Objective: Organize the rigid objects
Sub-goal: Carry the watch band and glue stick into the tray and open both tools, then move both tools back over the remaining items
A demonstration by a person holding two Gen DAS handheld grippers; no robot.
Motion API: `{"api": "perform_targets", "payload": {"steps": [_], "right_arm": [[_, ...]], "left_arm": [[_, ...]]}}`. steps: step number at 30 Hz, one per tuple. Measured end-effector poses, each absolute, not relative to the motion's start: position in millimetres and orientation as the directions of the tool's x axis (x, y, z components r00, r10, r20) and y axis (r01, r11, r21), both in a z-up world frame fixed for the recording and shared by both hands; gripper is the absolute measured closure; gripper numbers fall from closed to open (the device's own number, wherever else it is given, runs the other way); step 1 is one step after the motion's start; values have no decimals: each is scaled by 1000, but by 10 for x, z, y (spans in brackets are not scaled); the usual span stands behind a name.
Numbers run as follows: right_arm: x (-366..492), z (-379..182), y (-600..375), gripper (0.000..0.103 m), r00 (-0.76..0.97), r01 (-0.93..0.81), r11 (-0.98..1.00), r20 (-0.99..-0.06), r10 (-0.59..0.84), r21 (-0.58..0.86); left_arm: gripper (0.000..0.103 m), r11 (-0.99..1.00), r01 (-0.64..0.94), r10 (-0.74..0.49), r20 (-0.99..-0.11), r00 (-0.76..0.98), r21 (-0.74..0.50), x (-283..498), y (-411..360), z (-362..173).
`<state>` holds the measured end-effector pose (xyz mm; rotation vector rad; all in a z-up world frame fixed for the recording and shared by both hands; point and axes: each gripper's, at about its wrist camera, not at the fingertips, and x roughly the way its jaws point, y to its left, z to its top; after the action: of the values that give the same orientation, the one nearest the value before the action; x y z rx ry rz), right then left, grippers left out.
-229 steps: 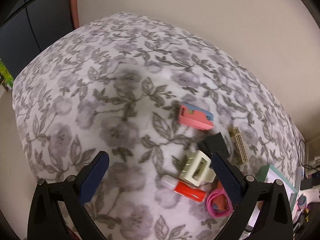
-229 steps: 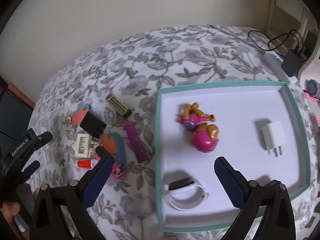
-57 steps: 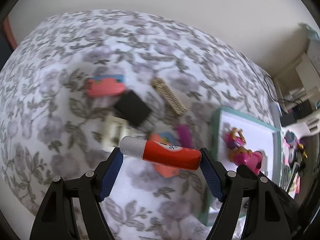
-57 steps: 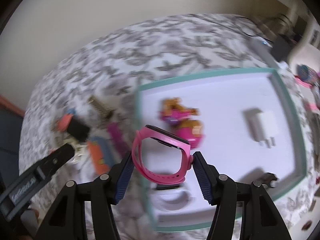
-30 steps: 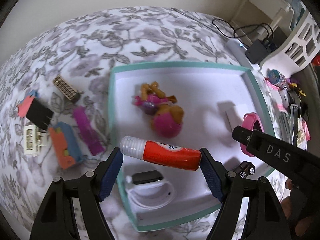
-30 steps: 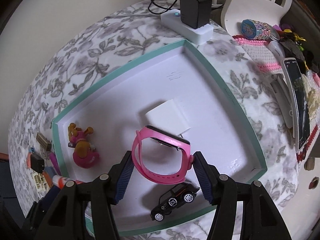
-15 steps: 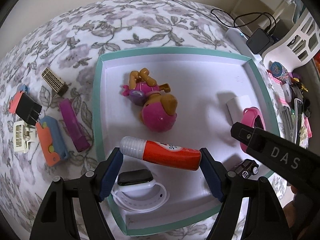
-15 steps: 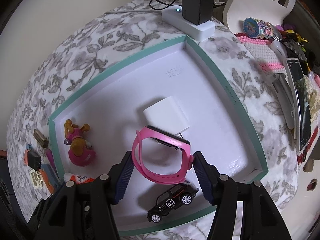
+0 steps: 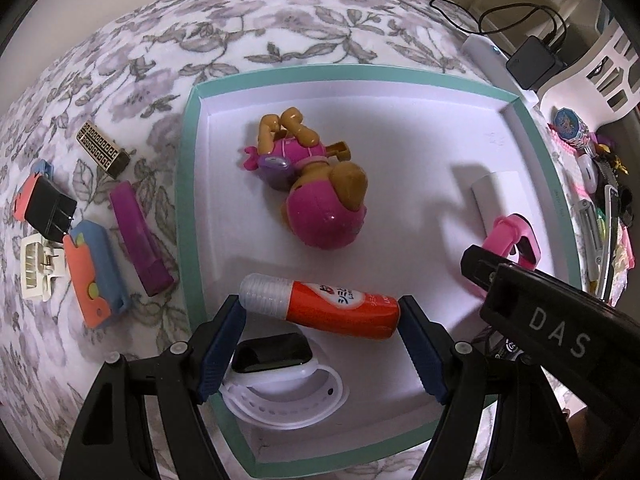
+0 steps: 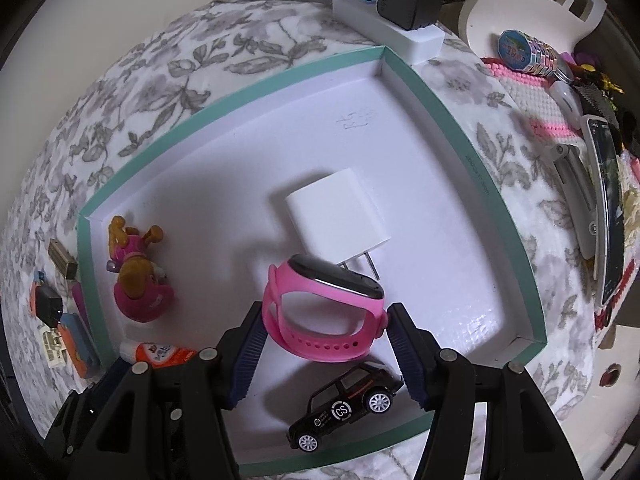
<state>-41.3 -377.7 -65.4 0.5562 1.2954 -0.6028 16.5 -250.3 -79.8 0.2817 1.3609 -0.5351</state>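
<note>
Loose pieces: at the left edge of the left wrist view, on the floral fleece cover (image 9: 312, 20), lie a brass-patterned block (image 9: 103, 149), a black plug (image 9: 51, 209), a cream slotted clip (image 9: 37, 267), an orange-and-blue case (image 9: 95, 273) and a purple bar (image 9: 140, 237).
Tray: a shallow rectangular tray (image 9: 185, 184) with a teal rim and smooth white floor fills mid-frame.
Left gripper: the left gripper (image 9: 322, 320) is closed on the ends of a glue stick (image 9: 320, 306), a red cylinder with a ribbed clear cap, held crosswise low centre above the tray floor.
In tray: a glossy pink-and-tan toy pup (image 9: 316, 188) lies centre; a white smartwatch (image 9: 280, 384) sits below the stick.
Right gripper: the right gripper (image 10: 324, 332) pinches a pink rubbery watch band (image 10: 322, 306), a perforated loop with a dark face, over the tray.
Nearby: a white boxy charger (image 10: 338, 214) sits just above the band; a black toy car (image 10: 346, 410) below it.
</note>
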Motion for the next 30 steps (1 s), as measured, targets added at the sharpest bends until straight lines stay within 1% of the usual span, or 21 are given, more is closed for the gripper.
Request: {"api": "perform_targets", "payload": {"steps": [2,4,5,8,10,12,17,23,26,30], "right_arm": [[-433,-624,-3790,37,171,690,722,-980,-99,48],[-436,-579,-3788,33,187,694,718,-977,-100,59],[-441,-554,-3789,28,195,695,716,-975,-104,63],[-452,-473,-3784,27,214,695,716,-969,-123,63],[-459,-415,-3783,26,232,696,714,-964,-128,72],[-461,-365,-3783,21,245,696,714,-959,-139,75],[-469,-241,-3805,20,277,695,714,-947,-162,82],[-524,-185,-3832,15,296,709,700,-937,-185,86],[-500,-181,-3802,7,302,701,708,-935,-189,83],[-425,-196,-3685,5,307,673,736,-934,-185,75]], "left_arm": [[25,848,520,-200,-972,125,-108,166,-2518,-780],[25,846,522,-207,-969,134,-108,154,-2516,-760],[24,846,521,-212,-968,136,-112,154,-2499,-742],[15,848,516,-224,-964,140,-122,164,-2482,-701],[15,851,511,-224,-963,148,-120,169,-2468,-668],[15,856,503,-227,-961,157,-120,183,-2438,-632],[15,875,464,-247,-952,180,-139,290,-2301,-517],[15,914,374,-252,-943,215,-159,438,-2040,-390],[15,937,313,-236,-939,251,-152,525,-1853,-330],[15,968,212,-194,-932,307,-132,669,-1571,-261]]}}
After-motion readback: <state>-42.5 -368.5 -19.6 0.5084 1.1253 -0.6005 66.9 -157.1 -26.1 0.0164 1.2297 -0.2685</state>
